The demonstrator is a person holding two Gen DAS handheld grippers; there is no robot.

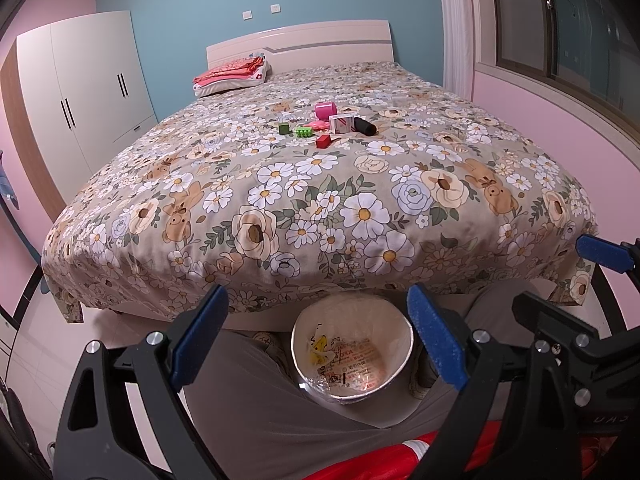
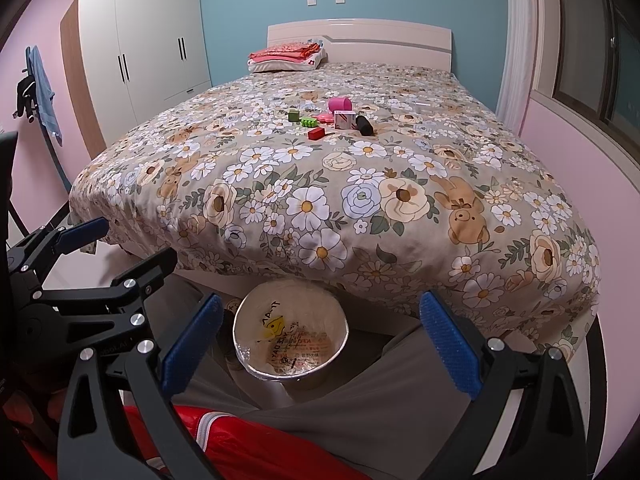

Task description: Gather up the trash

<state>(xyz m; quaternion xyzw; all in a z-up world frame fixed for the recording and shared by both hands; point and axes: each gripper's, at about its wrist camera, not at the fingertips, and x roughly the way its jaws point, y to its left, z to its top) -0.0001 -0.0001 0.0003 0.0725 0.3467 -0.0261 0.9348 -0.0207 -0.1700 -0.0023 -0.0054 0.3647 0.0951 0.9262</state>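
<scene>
Floral bed (image 1: pixel 280 200): seven small items; one bin (image 1: pixel 352 354) below.

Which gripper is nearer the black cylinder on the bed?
Neither clearly; if either, the right. Both the left gripper and right gripper hang open, low at the foot of the bed above the bin, far short of the black cylinder mid-bed.
</scene>
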